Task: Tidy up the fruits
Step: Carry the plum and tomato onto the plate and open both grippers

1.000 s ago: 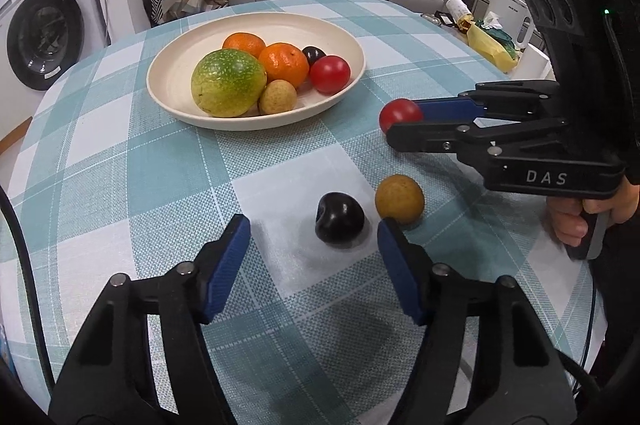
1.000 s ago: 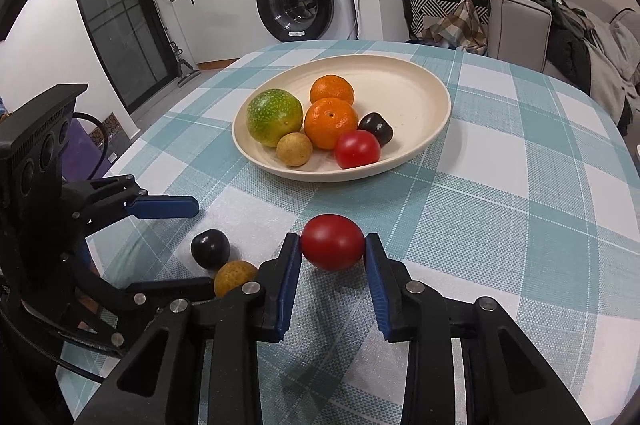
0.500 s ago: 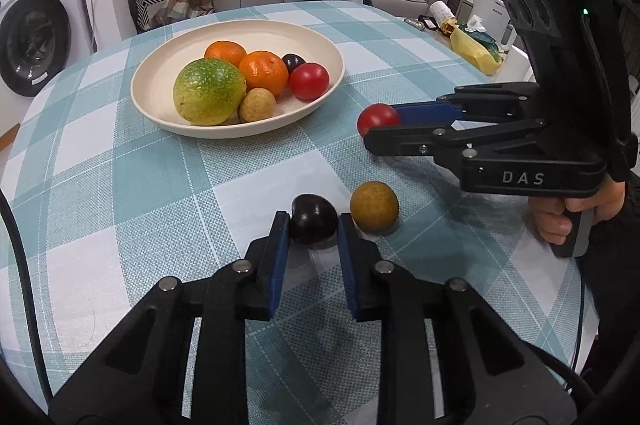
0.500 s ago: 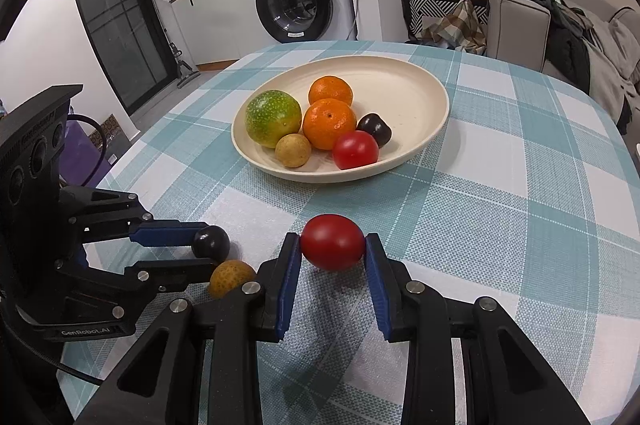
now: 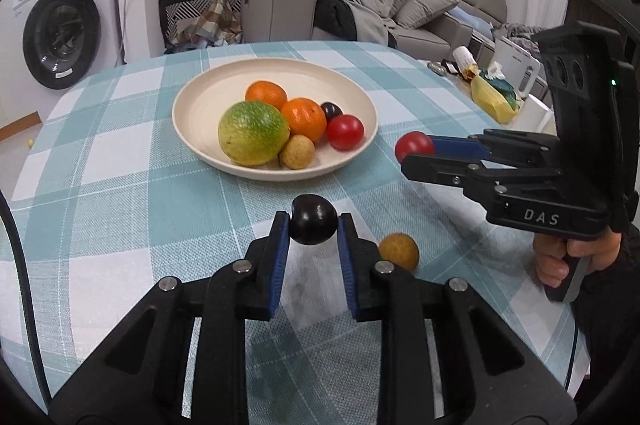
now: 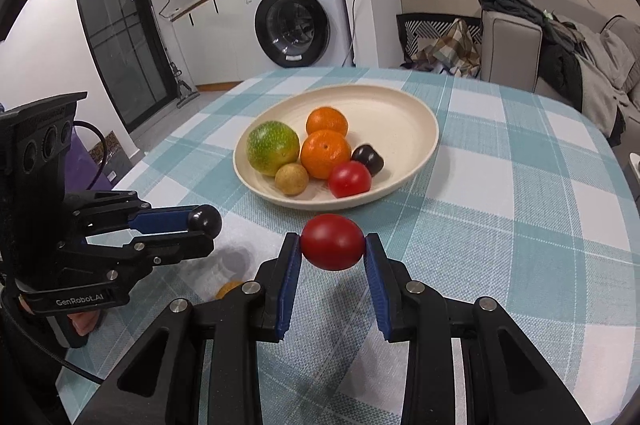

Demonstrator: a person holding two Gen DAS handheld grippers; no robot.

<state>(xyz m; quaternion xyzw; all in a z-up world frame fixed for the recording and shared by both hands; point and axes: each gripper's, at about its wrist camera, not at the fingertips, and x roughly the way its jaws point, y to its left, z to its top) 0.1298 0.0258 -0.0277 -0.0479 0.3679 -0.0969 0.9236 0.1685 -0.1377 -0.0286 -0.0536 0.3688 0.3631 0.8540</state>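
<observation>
My left gripper [image 5: 313,225] is shut on a dark plum [image 5: 313,225], held a little above the checked cloth; the plum [image 6: 205,220] also shows in the right wrist view. My right gripper [image 6: 332,243] is shut on a red tomato [image 6: 332,241], seen too as the tomato [image 5: 414,147] right of the plate. A cream plate [image 5: 200,97] [image 6: 404,117] holds a green citrus [image 5: 253,133], two oranges [image 5: 304,119], a small tan fruit [image 5: 297,157], a dark plum and a red tomato [image 5: 345,131]. One loose tan fruit [image 5: 399,251] lies on the cloth beside my left fingers.
A round table with a teal checked cloth [image 5: 100,185] carries everything. A washing machine [image 5: 60,33] stands far left, a grey sofa with clothes [image 5: 360,9] behind, and a yellow bag with clutter [image 5: 492,97] off the table's right edge. A hand [image 5: 560,257] grips the right tool.
My left gripper shut on the dark plum and lifted it off the cloth. The right gripper kept still with the tomato.
</observation>
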